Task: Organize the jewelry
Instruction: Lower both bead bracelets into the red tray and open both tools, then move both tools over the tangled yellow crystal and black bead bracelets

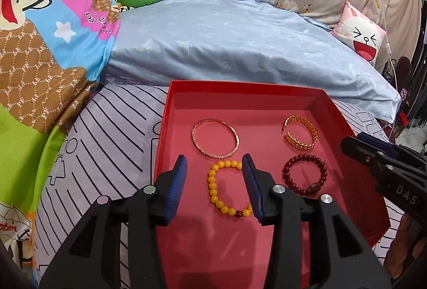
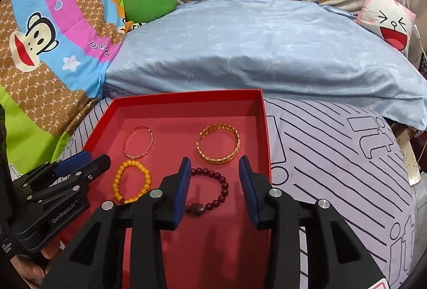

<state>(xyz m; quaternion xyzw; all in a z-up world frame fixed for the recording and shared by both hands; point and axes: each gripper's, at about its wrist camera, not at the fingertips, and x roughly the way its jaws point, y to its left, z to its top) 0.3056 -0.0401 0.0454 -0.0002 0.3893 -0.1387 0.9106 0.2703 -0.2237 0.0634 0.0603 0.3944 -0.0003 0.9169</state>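
So I've got both claws parked over the red tray (image 1: pixel 170 128) on the bed, and all four pieces are lying flat inside it in a tidy two-by-two: rose-gold bangle (image 1: pixel 215 138) and gold cuff (image 1: pixel 301 134) in the far row, yellow bead bracelet (image 1: pixel 226 188) and dark red bead bracelet (image 1: pixel 305 174) in the near row. The left gripper (image 1: pixel 214 168) is released, its jaws apart with the yellow beads lying loose under the gap, nothing pinched. Same deal for the right gripper (image 2: pixel 214 168), spread over the dark red one and gripping nothing. My guess is this is the let-go step, so the trick is lifting straight up without a pad snagging a bead and dragging the loop out of line. I'd keep the jaws wide, rise vertically, and not sweep sideways toward the tray wall.
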